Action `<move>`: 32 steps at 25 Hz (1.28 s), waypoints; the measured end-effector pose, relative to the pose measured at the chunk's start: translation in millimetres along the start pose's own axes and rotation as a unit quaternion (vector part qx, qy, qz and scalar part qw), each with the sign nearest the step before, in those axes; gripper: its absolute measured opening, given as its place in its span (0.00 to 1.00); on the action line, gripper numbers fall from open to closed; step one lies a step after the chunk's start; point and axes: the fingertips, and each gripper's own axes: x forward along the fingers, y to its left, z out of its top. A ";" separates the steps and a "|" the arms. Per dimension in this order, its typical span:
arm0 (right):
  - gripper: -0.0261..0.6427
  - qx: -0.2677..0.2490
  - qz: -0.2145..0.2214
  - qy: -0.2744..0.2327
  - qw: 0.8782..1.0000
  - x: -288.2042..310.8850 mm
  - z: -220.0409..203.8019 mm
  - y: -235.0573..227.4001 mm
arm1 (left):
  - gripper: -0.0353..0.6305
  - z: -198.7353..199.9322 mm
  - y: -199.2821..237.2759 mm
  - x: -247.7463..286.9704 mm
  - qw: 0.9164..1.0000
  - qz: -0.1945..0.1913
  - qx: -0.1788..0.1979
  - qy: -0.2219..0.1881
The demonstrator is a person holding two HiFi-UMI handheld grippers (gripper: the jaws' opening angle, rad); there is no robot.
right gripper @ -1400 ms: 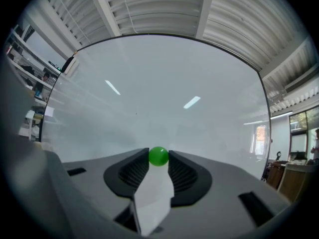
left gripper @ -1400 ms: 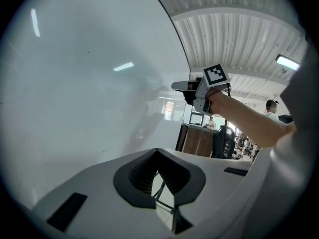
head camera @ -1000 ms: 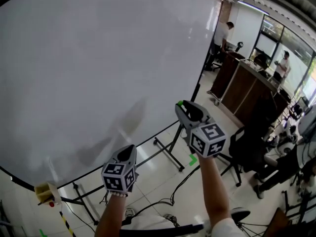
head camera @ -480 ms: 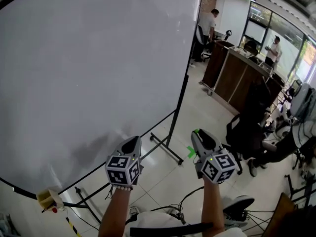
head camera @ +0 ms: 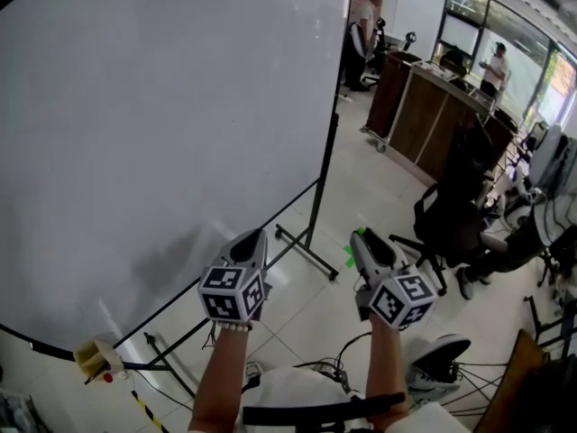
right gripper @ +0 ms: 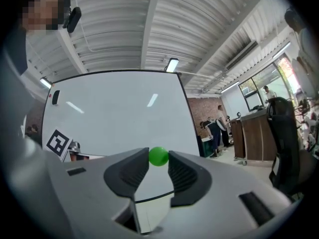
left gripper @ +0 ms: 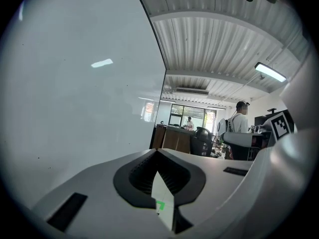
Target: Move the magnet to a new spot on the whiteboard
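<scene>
The whiteboard (head camera: 153, 124) fills the left of the head view, its face bare. My right gripper (head camera: 361, 235) is low, off the board's right edge and over the floor. It is shut on a small green ball magnet (right gripper: 159, 156), pinched between the jaw tips and seen against the whiteboard (right gripper: 114, 113). In the head view the magnet (head camera: 359, 233) is a green dot at that gripper's tip. My left gripper (head camera: 257, 235) hangs by the board's lower edge, and its jaws (left gripper: 157, 152) meet at the tips with nothing between them.
The board's black stand (head camera: 306, 251) spreads its legs on the tiled floor under both grippers. A yellow eraser (head camera: 90, 357) sits at the board's lower left. A wooden counter (head camera: 424, 106), black office chairs (head camera: 451, 224) and people (head camera: 365, 25) are to the right and behind.
My right gripper, with the magnet, has dropped and drifted right, from in front of the board's lower right corner to beside the stand. The left gripper has shifted slightly right.
</scene>
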 end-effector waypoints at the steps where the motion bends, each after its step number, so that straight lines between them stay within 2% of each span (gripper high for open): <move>1: 0.25 -0.006 0.001 -0.002 1.000 0.4 2.3 3.0 | 0.04 -0.6 0.2 -0.5 1.000 0.000 0.000 0.000; 17: 0.25 0.016 0.018 -0.004 1.000 3.1 -0.1 10.1 | 0.04 8.7 14.0 -10.7 1.000 0.022 0.019 -0.005; 32: 0.25 0.022 0.031 -0.004 0.999 13.0 -0.3 15.9 | 0.04 16.1 26.4 -14.9 0.999 0.038 0.007 -0.019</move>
